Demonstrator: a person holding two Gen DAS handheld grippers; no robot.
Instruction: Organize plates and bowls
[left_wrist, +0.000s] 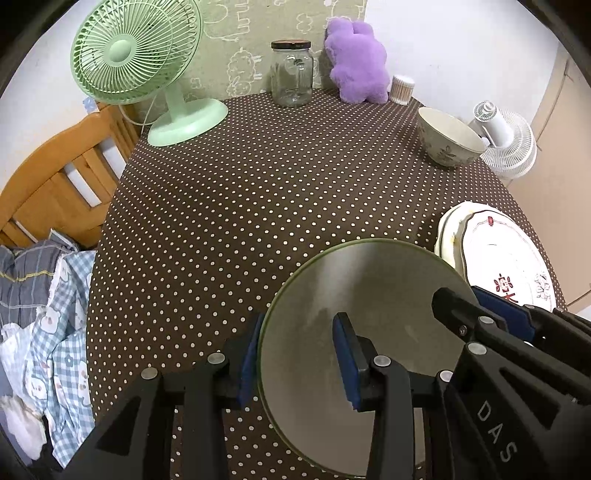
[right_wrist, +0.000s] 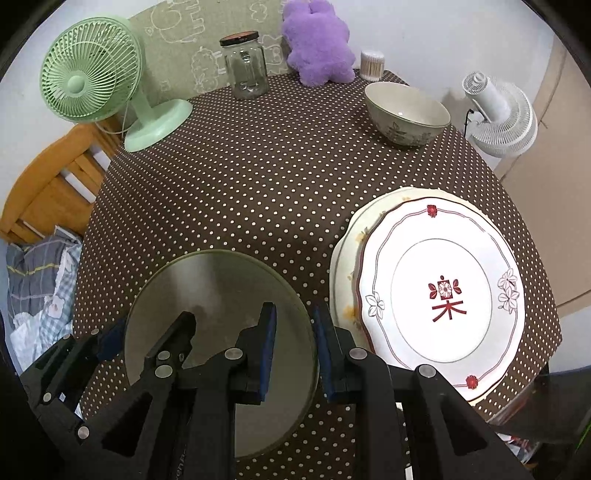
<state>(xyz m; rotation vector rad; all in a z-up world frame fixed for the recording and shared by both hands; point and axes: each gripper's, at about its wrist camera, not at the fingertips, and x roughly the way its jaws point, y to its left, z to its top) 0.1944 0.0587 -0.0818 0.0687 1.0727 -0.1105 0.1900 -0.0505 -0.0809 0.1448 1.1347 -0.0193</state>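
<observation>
A round grey-green glass plate (left_wrist: 369, 295) lies on the dotted tablecloth; it also shows in the right wrist view (right_wrist: 221, 291). My left gripper (left_wrist: 295, 354) straddles its left rim, one finger outside and one over the plate, jaws apart. My right gripper (right_wrist: 293, 350) straddles its right rim the same way, jaws apart. A white plate with red flowers (right_wrist: 443, 280) rests on a cream plate (right_wrist: 345, 266) to the right; both show in the left wrist view (left_wrist: 498, 251). A cream floral bowl (right_wrist: 406, 114) (left_wrist: 448, 136) stands at the far right.
At the table's back stand a green fan (left_wrist: 136, 55), a glass jar (left_wrist: 291, 74), a purple plush toy (left_wrist: 358, 62) and a cotton-swab box (left_wrist: 402, 88). A white fan (right_wrist: 498, 114) sits off the right edge. A wooden chair (left_wrist: 62, 177) with clothes is at left.
</observation>
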